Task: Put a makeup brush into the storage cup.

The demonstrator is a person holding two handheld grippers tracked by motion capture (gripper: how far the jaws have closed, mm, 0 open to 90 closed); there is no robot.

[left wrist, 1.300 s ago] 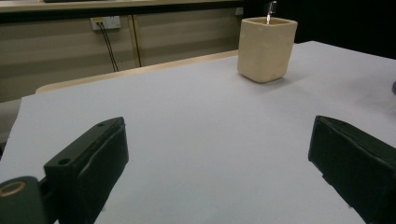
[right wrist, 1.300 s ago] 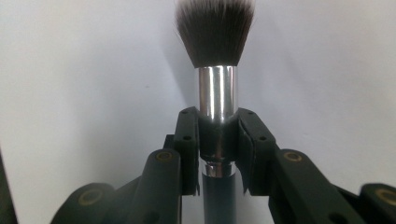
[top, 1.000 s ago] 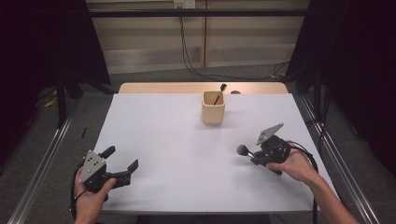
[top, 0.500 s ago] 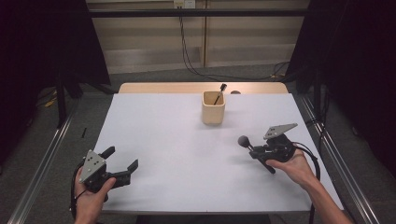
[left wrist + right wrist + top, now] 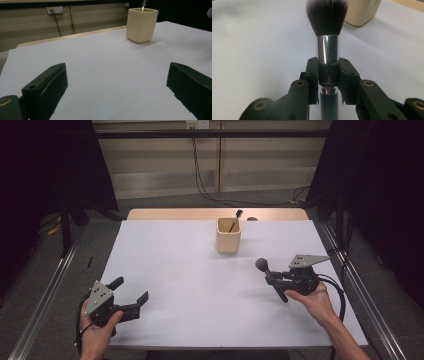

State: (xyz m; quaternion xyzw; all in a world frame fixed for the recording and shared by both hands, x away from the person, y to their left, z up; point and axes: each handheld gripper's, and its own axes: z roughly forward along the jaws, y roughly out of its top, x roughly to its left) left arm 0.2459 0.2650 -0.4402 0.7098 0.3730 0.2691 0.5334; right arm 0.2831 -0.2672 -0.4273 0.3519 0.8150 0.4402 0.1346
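While your right gripper [image 5: 328, 75] clamps the makeup brush [image 5: 327, 37] above the white table [image 5: 190, 270], near the beige cup [image 5: 228, 235], your left gripper [image 5: 131, 296] rests wide open, empty.

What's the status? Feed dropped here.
Right gripper shut on makeup brush. Left gripper open, empty. Cup ahead, path clear.

Left gripper [image 5: 131, 295] low near the front-left edge, jaws spread wide, held from underneath by the left hand [image 5: 97, 330]. Right gripper [image 5: 272, 279] up off the surface on the right side, jaws clamped tight, pointing left, cradled in the right hand [image 5: 311, 299], forearm coming in from the bottom right.
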